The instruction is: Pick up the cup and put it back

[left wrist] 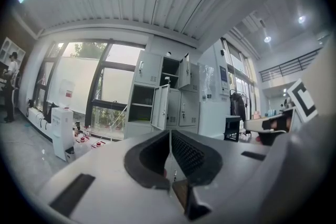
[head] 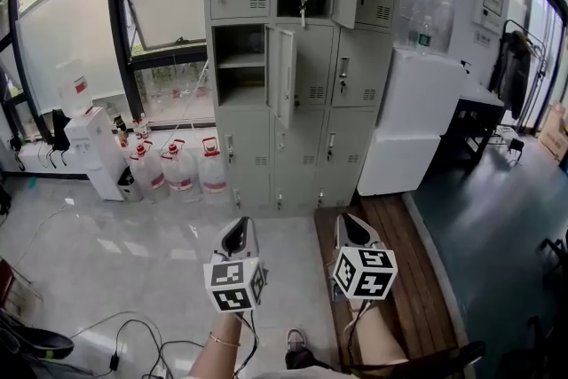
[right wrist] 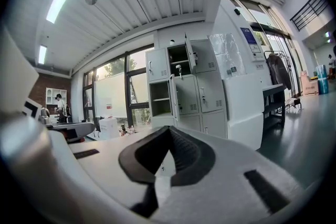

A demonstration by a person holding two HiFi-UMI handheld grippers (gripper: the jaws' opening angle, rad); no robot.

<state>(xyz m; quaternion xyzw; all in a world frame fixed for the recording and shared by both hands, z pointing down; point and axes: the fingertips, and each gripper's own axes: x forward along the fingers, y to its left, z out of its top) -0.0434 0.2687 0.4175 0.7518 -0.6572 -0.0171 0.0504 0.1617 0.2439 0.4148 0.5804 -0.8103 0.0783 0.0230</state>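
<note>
Left claw (head: 238,233) clenched, empty. Right claw (head: 352,229) clenched, empty too. Both level, side by side, facing lockers (head: 302,75) with doors (head: 284,75) open.

Bare floor (head: 160,235) lies open before the locker cabinet (head: 248,155); its swung doors (head: 284,75) (two of them) jut outward, and water jugs (head: 180,166) crowd its left.
</note>
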